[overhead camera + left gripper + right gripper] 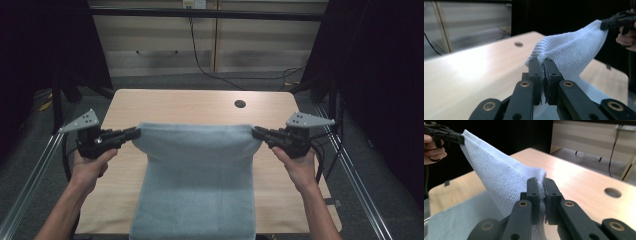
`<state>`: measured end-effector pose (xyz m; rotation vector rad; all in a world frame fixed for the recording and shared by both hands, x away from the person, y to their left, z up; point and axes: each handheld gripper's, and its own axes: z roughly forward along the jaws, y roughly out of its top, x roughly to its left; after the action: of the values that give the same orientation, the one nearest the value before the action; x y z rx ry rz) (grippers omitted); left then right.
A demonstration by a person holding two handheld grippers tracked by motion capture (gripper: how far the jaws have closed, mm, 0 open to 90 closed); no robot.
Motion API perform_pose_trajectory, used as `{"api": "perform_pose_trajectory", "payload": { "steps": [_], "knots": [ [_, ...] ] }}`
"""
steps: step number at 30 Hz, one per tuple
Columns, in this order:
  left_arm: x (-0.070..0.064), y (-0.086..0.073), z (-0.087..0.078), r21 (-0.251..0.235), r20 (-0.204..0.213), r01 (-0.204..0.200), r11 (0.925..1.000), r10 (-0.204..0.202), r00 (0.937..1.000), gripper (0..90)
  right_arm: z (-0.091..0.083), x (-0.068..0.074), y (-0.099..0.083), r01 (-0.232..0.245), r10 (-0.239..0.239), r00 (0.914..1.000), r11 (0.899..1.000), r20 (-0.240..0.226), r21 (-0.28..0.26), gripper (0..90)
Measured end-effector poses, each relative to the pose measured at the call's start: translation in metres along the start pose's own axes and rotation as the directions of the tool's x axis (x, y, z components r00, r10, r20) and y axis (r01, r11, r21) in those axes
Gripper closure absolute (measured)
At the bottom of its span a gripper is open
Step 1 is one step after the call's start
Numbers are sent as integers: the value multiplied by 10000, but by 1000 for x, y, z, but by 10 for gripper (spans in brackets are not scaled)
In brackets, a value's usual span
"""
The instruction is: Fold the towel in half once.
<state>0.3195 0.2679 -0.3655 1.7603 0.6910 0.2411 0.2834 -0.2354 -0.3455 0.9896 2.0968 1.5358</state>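
Note:
A pale blue towel [197, 175] is held up by its far edge above the wooden table [190, 105], stretched flat between both grippers; its lower part drapes toward the near table edge and hangs over it. My left gripper [136, 132] is shut on the towel's left corner [541, 53]. My right gripper [255, 131] is shut on the right corner [539, 175]. In the left gripper view the right gripper [619, 21] pinches the far corner; in the right gripper view the left gripper [446, 135] does the same.
A round cable hole [240, 104] sits in the table's far right part. Metal rails [30, 175] run along both sides of the table. Cabinets [210, 45] with a trailing black cable stand behind it.

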Motion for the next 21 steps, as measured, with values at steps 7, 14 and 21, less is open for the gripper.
{"api": "perform_pose_trajectory", "payload": {
  "steps": [7, 14, 21],
  "knots": [
    [-10, -52, -2, 800, -215, 401, 9960, -385, 9990, 856, -1, 28, -48, -195, 206, 9995, 9987, -219, 477, 841],
    [-26, -84, -12, 1479, -174, 627, 9870, -608, 9980, 856, -4, 47, -91, -493, 529, 9981, 9936, -325, 1019, 841],
    [-54, -111, -12, 2336, 24, 593, 9705, -616, 9981, 858, -16, 69, -118, -613, 670, 9974, 9820, -260, 1787, 841]
  ]
}}
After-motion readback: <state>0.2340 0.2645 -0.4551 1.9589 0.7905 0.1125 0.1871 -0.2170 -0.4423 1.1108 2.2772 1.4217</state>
